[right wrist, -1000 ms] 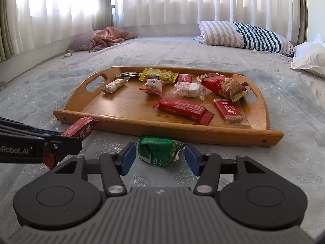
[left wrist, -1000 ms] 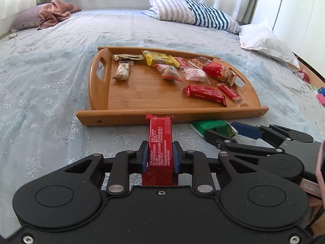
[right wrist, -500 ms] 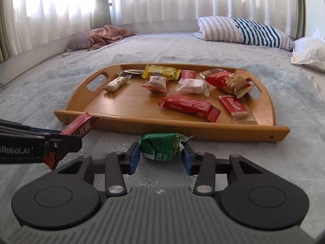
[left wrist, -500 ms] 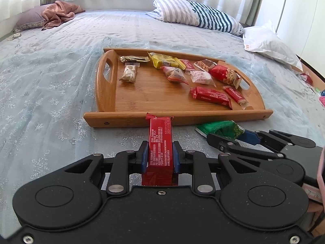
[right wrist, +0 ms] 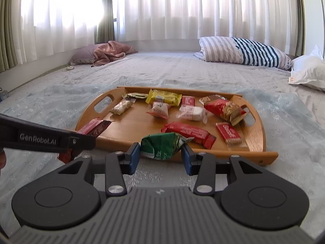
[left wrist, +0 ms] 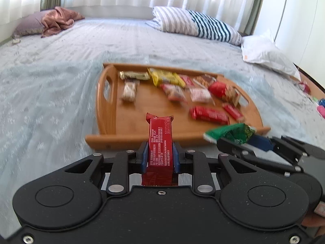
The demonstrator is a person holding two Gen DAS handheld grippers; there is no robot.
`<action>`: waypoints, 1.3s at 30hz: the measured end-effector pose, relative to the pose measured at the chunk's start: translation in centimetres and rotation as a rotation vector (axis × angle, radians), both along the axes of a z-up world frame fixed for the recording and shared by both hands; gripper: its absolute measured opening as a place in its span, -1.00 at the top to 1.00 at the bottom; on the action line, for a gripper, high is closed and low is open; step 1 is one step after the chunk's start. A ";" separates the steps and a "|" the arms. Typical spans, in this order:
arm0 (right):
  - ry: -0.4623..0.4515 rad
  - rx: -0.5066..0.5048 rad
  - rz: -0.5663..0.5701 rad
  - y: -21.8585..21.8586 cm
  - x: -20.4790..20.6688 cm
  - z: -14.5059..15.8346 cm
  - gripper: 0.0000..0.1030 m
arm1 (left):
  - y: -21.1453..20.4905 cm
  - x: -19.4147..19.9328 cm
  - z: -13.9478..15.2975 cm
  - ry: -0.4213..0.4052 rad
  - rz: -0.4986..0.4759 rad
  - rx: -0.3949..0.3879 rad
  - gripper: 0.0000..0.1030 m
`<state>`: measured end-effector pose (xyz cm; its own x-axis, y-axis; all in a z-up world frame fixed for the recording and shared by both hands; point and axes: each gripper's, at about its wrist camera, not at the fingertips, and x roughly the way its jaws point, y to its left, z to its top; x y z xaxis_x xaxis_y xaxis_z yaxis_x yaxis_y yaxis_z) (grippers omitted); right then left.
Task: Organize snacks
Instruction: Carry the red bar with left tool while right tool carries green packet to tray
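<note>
The red bar in my left gripper is light and stiff, clamped across its middle; the green packet between my right gripper's narrowed jaws is soft, crinkly, likely slippery. Both hang over the tray's near rim. A second ago the packet lay on the bed, jaws wide.

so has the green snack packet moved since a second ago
Yes. The green snack packet lay on the bedspread before the wooden tray; now the right gripper holds it lifted, overlapping the tray's front rim.
</note>
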<state>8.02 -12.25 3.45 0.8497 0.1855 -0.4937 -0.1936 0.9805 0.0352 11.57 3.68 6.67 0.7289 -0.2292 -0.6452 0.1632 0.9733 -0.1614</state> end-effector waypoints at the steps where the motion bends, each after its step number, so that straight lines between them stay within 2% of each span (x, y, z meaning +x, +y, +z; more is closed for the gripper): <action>1: -0.009 -0.001 -0.003 0.1 0.1 0.2 0.12 | 0.0 0.3 0.3 -0.009 0.004 0.004 0.55; 2: -0.017 -0.003 -0.006 0.2 0.2 0.3 0.23 | 0.1 0.5 0.6 -0.016 0.006 0.006 0.55; 8: -0.018 -0.022 -0.010 1.0 1.9 0.6 0.30 | 0.5 2.4 1.2 -0.022 0.020 0.006 0.55; 10: -0.003 -0.001 0.000 0.7 2.1 0.3 0.22 | 0.5 2.3 1.1 -0.022 0.016 0.005 0.55; 11: 0.001 0.006 0.009 0.5 1.9 0.2 0.01 | 0.5 2.2 0.9 -0.021 0.011 0.004 0.55; 13: 0.004 -0.010 0.014 0.3 1.6 -0.4 -0.16 | 0.4 2.0 0.4 -0.011 0.006 0.007 0.55; 14: 0.007 -0.022 0.006 0.2 1.4 -0.8 -0.30 | 0.3 1.9 0.1 -0.002 0.004 0.013 0.55; 21: 0.064 0.001 -0.076 -1.8 0.9 -3.0 -0.60 | -0.2 1.6 -0.4 -0.009 -0.012 0.031 0.55; 26: 0.105 0.027 -0.037 -2.6 1.8 -3.5 -0.65 | -0.5 1.7 -0.3 -0.007 -0.017 0.036 0.55; 29: 0.128 0.035 0.008 -2.4 2.5 -3.6 -0.65 | -0.7 1.8 -0.3 -0.002 -0.019 0.035 0.55; 31: 0.147 0.042 0.033 -2.2 2.8 -3.7 -0.37 | -0.7 1.8 -0.3 0.000 -0.021 0.037 0.55; 32: 0.153 0.040 0.029 -2.1 2.8 -3.8 -0.11 | -0.7 1.8 -0.3 0.002 -0.022 0.038 0.55; 35: 0.145 0.043 0.027 -2.1 2.5 -3.6 0.01 | -0.6 1.7 -0.2 0.003 -0.018 0.043 0.55; 39: 0.133 0.050 0.030 -2.1 1.9 -2.9 0.06 | -0.4 1.7 -0.2 0.002 -0.015 0.042 0.55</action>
<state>9.89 -14.39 0.56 0.7711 0.2372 -0.5908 -0.2135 0.9706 0.1110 13.24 3.28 6.49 0.7245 -0.2122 -0.6558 0.1771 0.9768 -0.1204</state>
